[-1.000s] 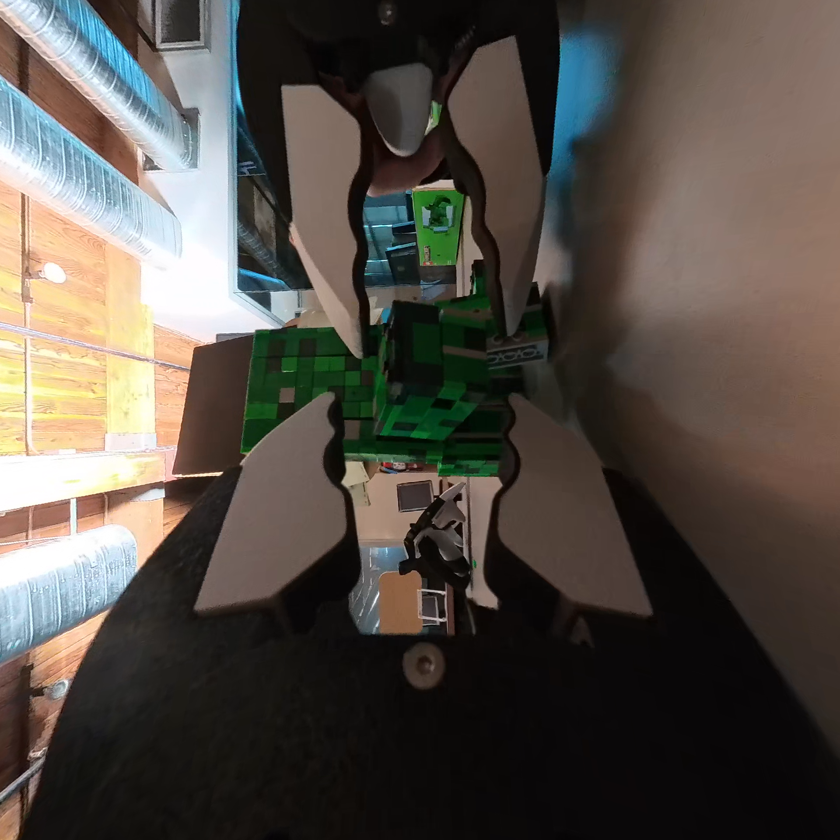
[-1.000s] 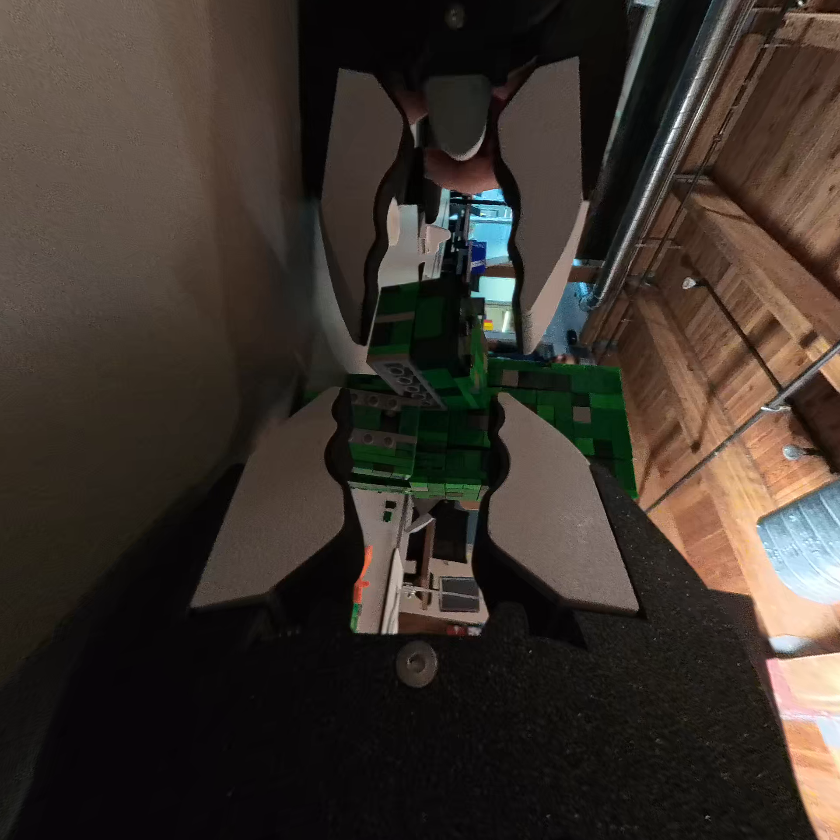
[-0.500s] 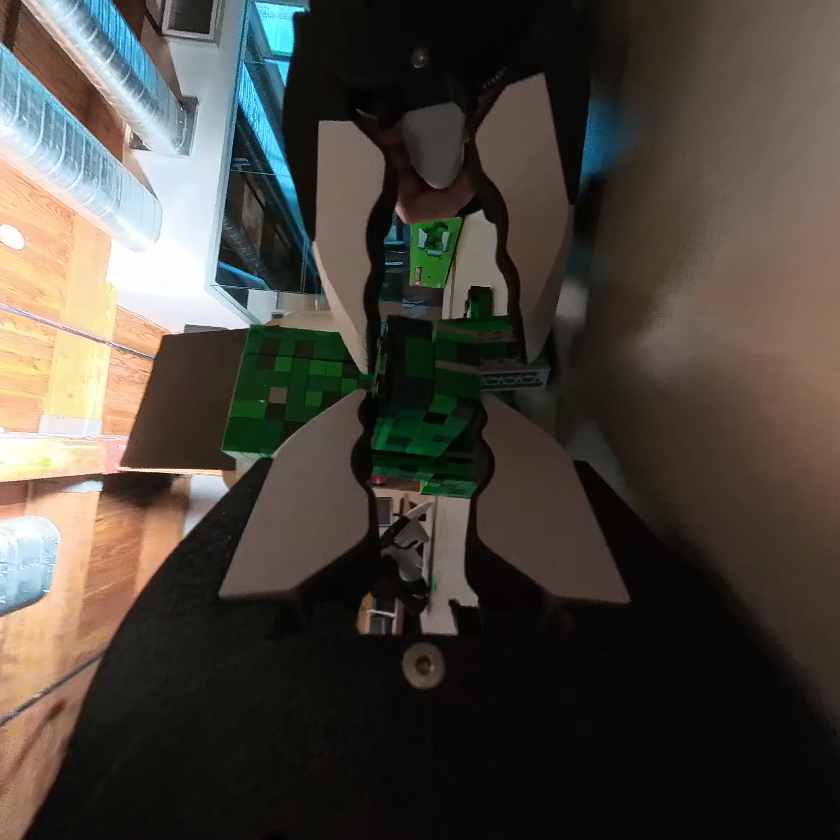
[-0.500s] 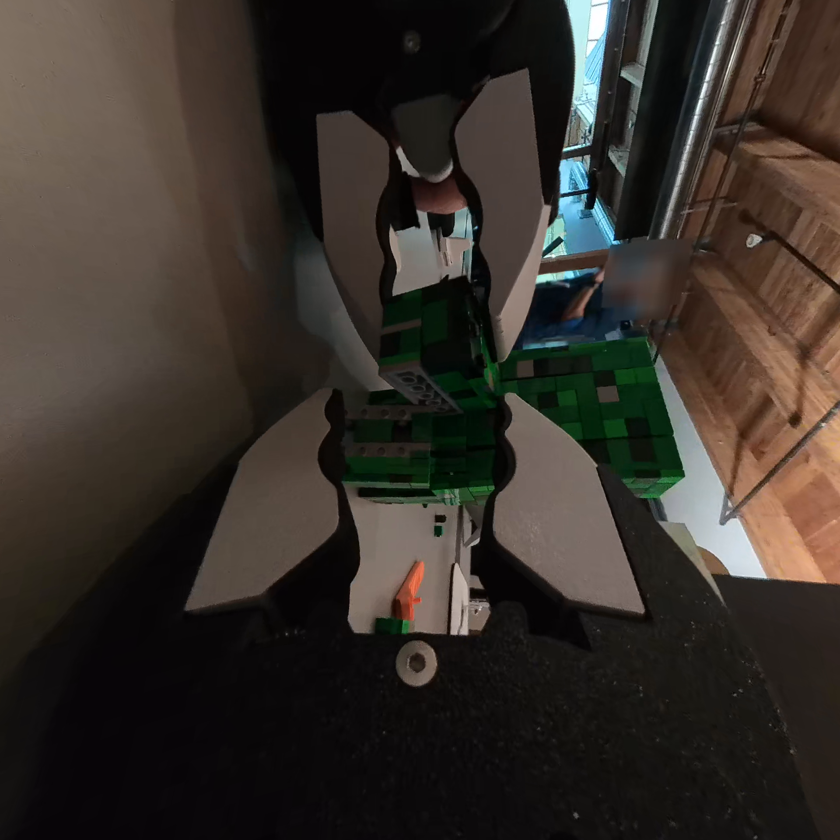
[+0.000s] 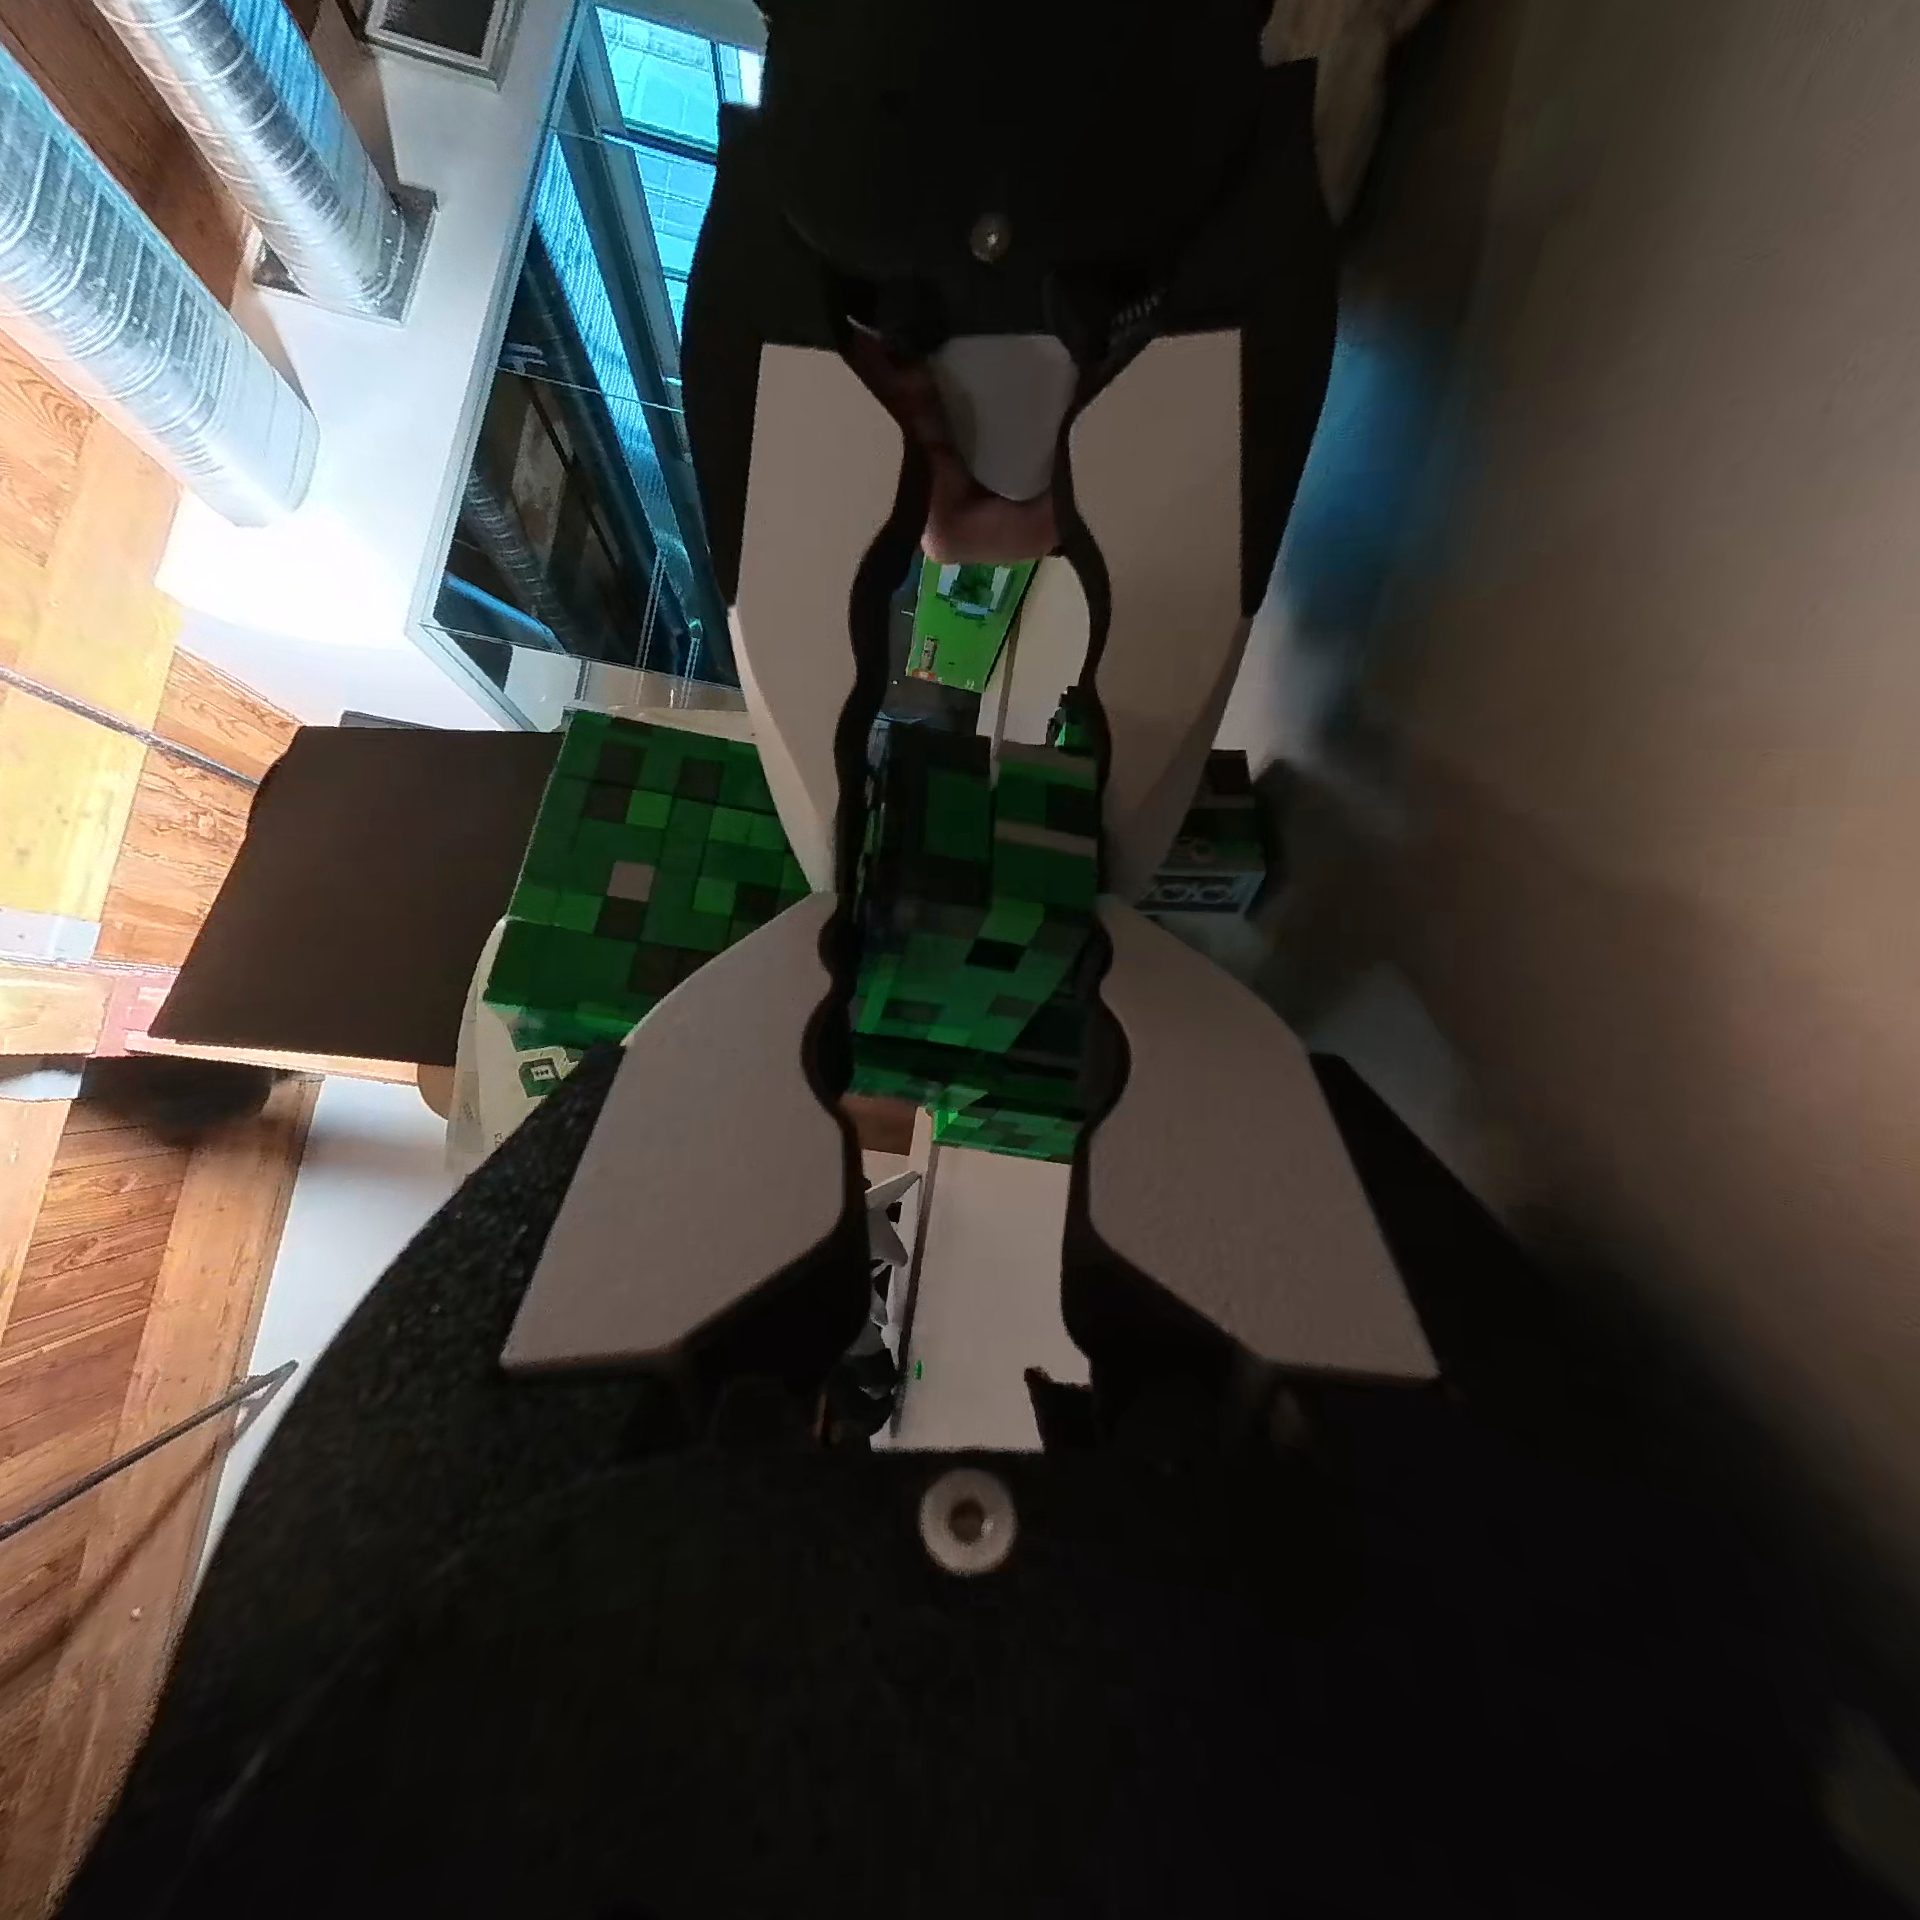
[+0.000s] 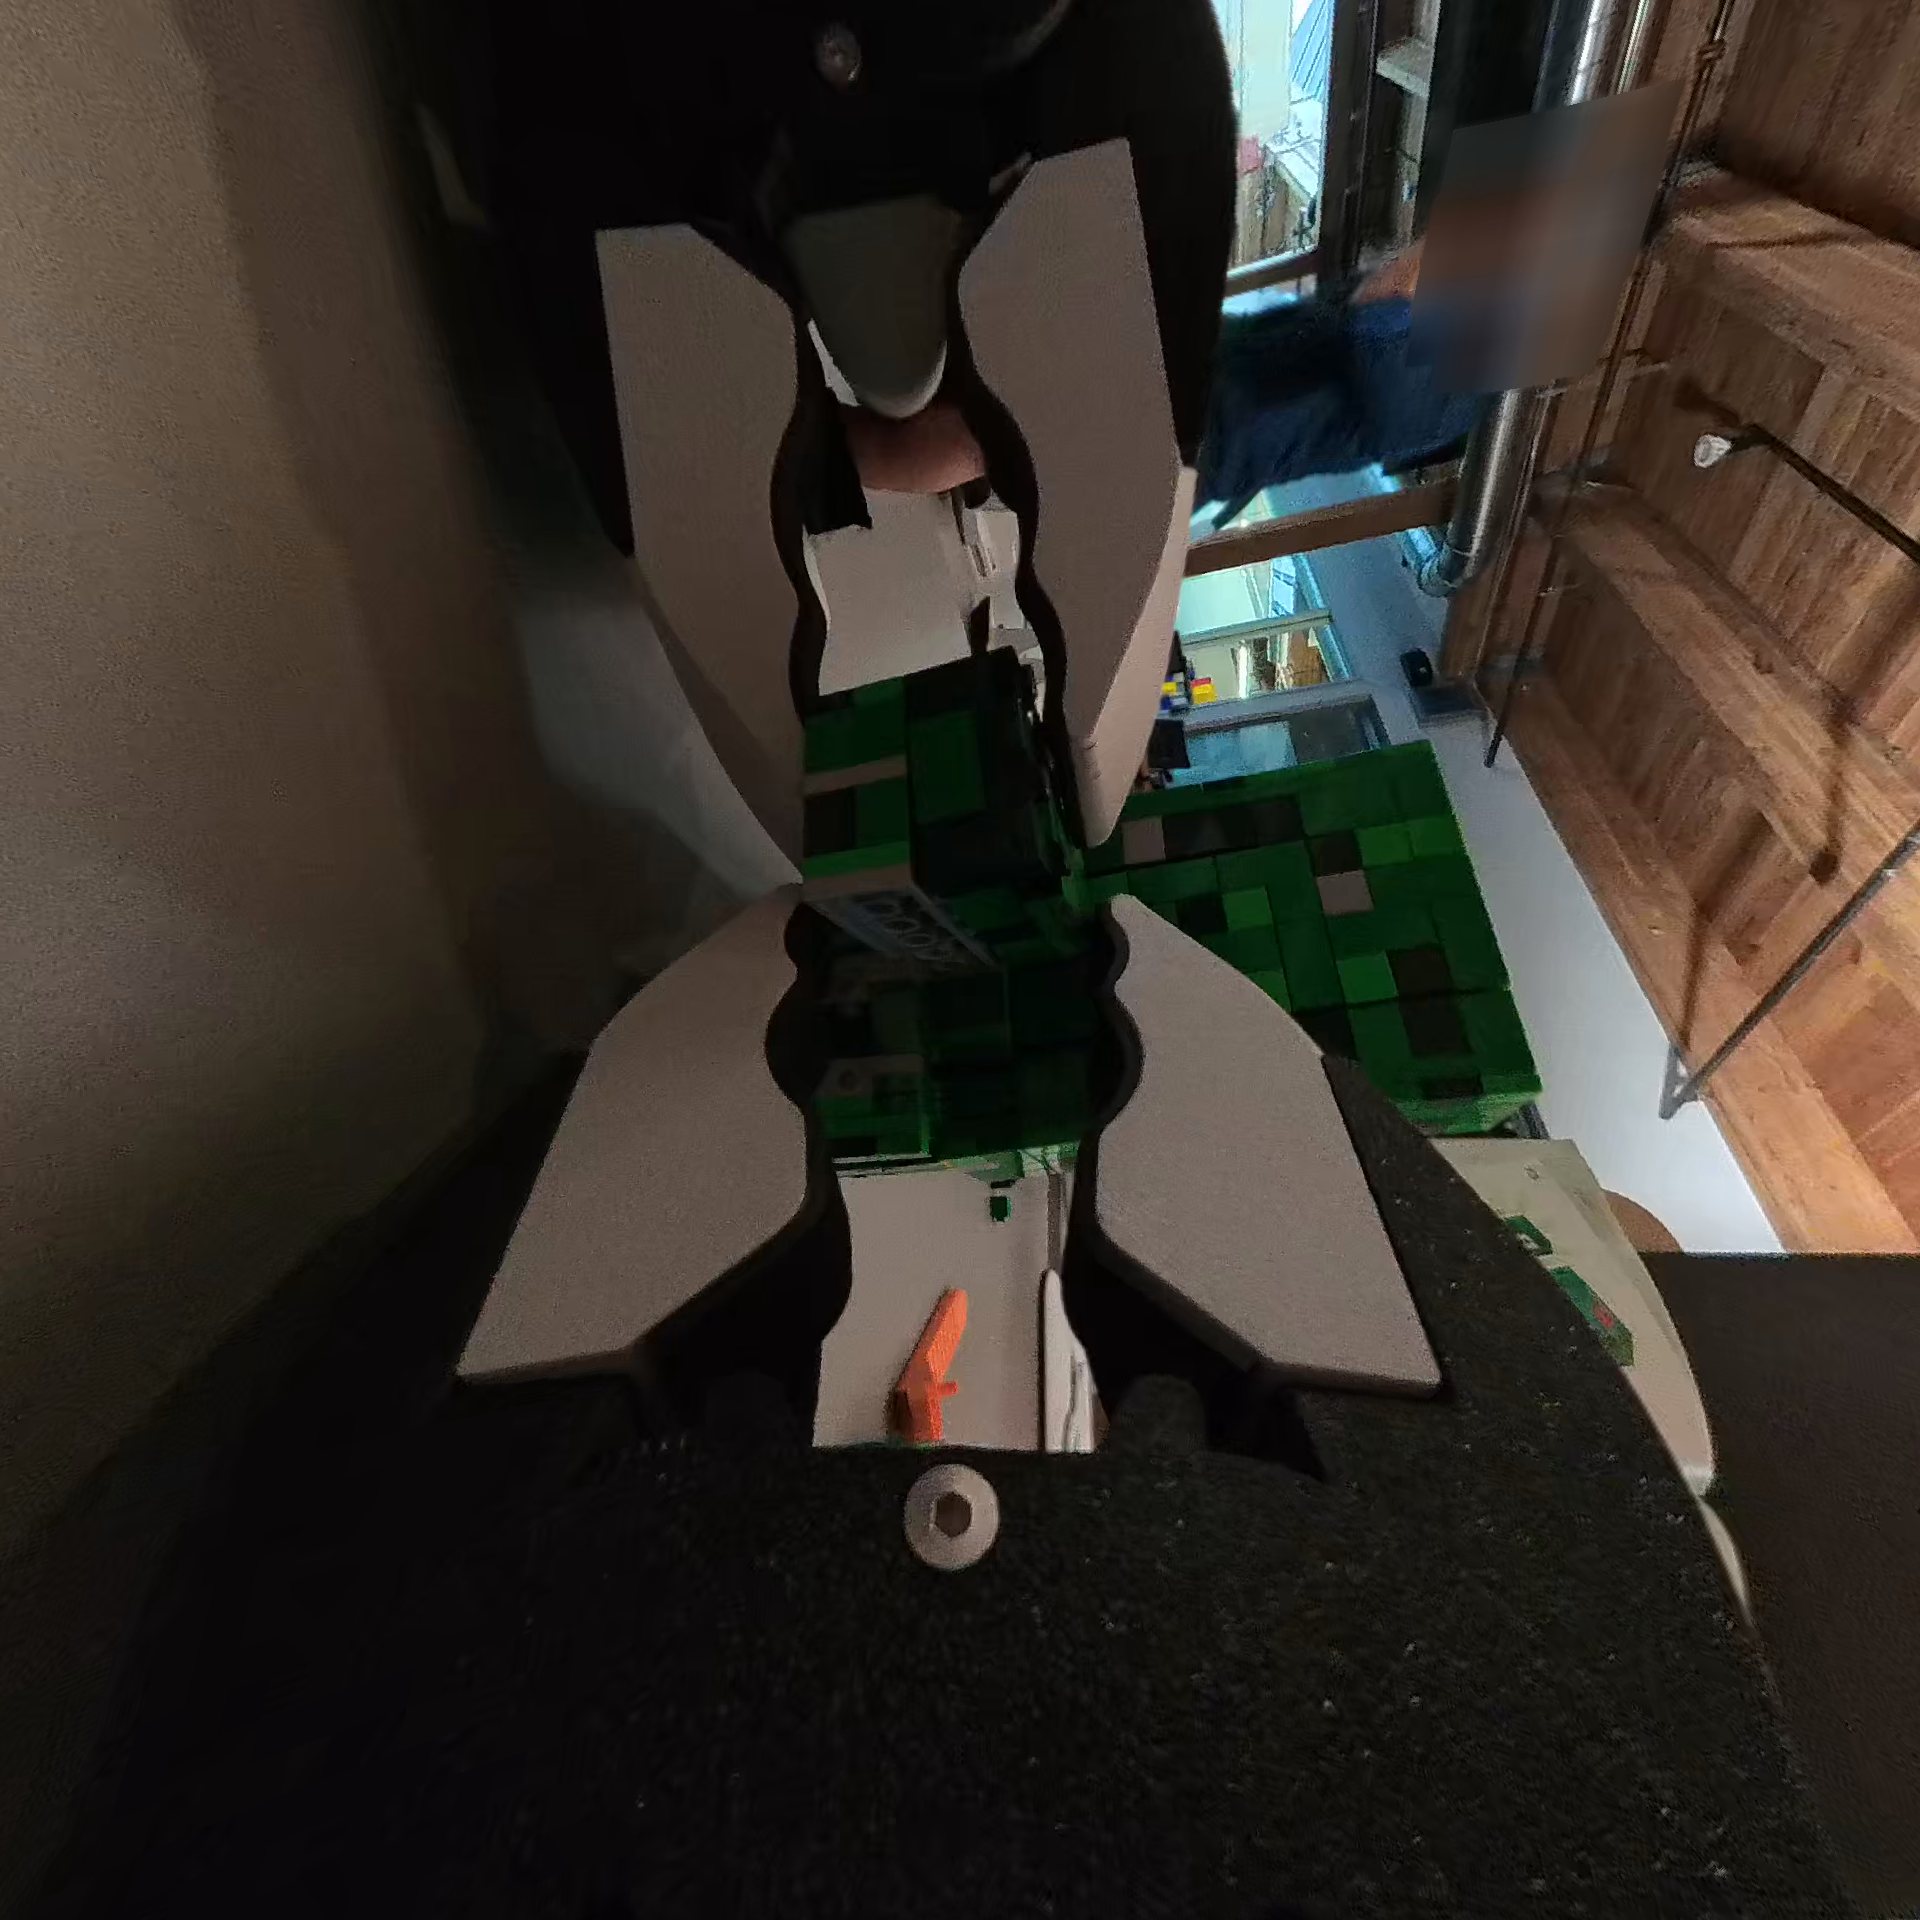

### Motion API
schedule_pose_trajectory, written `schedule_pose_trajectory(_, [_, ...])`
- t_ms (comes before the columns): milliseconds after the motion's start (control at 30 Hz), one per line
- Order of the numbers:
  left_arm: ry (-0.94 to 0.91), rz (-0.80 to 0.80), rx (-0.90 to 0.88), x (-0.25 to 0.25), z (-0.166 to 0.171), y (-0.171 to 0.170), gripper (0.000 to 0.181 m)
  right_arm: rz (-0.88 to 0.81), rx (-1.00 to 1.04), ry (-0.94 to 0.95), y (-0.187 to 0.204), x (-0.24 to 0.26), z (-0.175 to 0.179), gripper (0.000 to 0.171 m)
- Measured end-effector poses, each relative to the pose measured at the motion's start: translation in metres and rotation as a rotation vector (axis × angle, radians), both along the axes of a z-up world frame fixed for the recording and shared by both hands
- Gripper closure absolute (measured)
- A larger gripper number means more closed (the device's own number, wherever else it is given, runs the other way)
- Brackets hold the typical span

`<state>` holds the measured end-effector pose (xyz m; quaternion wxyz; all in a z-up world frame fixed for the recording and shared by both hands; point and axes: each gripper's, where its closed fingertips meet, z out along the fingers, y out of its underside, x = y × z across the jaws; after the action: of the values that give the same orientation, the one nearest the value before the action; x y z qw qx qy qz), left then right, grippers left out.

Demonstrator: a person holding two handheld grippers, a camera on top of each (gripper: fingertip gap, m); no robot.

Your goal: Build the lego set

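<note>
A green-and-black pixel-pattern lego figure is held in the air between my two grippers, which face each other tip to tip. My left gripper (image 5: 966, 920) is shut on one green body section (image 5: 966, 997). My right gripper (image 6: 954, 920) is shut on the adjoining green section (image 6: 966, 1039). Each gripper also shows at the top of the other's view: the right gripper (image 5: 977, 873) and the left gripper (image 6: 940, 852). A grey holed brick (image 6: 894, 925) sits at the joint between the sections. The figure's large cube head (image 5: 655, 883) sticks out sideways and also shows in the right wrist view (image 6: 1330, 935).
Both views are rolled sideways. A beige surface (image 5: 1662, 727) fills one side. A white table (image 6: 997, 1351) carries an orange brick separator (image 6: 935, 1361) and a paper booklet (image 6: 1579, 1278). A black board (image 5: 364, 883) and a green box (image 5: 966, 613) lie behind. A seated person (image 6: 1330, 395) is far off. The grippers are tip to tip, or close to it.
My left jaws have narrowed onto the green section. Both grippers have drawn closer, so the fingertips nearly meet. Both views have swung, showing more floor and window.
</note>
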<state>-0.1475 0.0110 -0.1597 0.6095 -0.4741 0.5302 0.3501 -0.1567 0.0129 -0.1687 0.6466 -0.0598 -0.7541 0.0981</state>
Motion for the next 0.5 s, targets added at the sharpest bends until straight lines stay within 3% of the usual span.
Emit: schedule_pose_trajectory(500, [-0.019,0.003,-0.008,-0.0003,0.0010,0.0019,0.142,-0.037,0.090,0.026,0.0035,-0.0012,0.0028,0.131])
